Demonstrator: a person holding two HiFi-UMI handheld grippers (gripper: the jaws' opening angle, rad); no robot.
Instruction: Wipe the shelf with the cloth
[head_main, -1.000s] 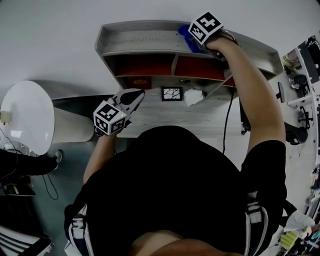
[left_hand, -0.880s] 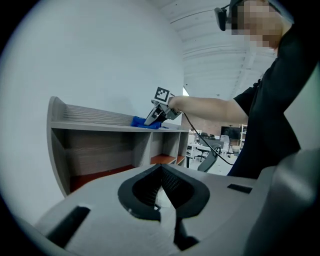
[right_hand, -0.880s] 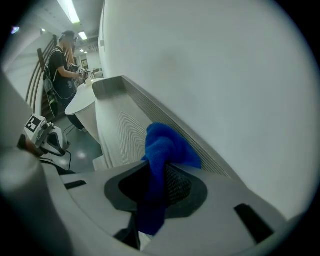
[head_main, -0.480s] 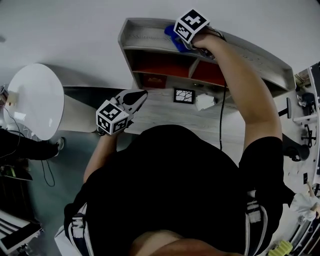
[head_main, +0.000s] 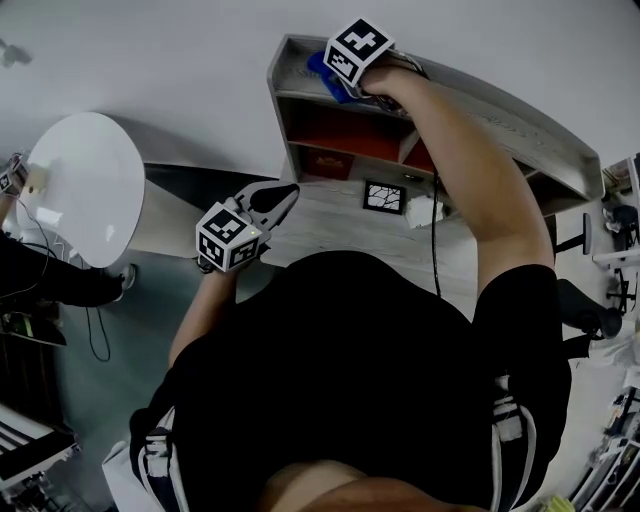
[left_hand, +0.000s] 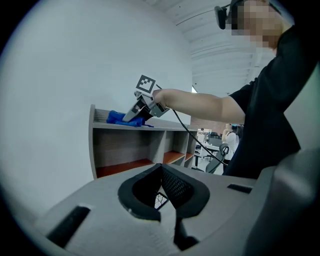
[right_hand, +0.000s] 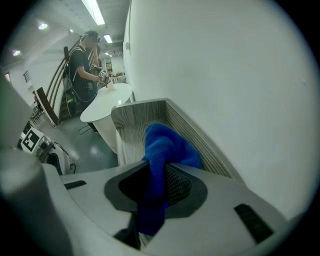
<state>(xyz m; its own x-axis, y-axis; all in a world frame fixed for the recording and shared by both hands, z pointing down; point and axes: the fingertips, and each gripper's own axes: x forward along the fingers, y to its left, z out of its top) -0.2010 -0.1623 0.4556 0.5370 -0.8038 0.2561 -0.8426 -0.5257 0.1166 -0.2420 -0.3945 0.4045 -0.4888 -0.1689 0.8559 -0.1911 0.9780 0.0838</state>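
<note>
A grey shelf unit (head_main: 500, 110) stands on the desk against the white wall. My right gripper (head_main: 335, 80) is shut on a blue cloth (head_main: 322, 72) and rests it on the shelf's top board near the left end. In the right gripper view the cloth (right_hand: 167, 145) bulges out past the jaws onto the ribbed top board (right_hand: 132, 120). The left gripper view shows the same cloth (left_hand: 116, 118) on the shelf (left_hand: 150, 127) from below. Low over the desk, my left gripper (head_main: 280, 195) is shut and holds nothing.
Red-brown compartments (head_main: 345, 130) lie under the top board. A small framed picture (head_main: 384, 197), a white crumpled thing (head_main: 420, 210) and a black cable (head_main: 436, 250) are on the desk. A round white table (head_main: 80, 190) stands at the left, with a person (right_hand: 82, 60) beside it.
My right gripper has slid the blue cloth leftward along the top board, closer to the shelf's left end. The left gripper has stayed over the desk.
</note>
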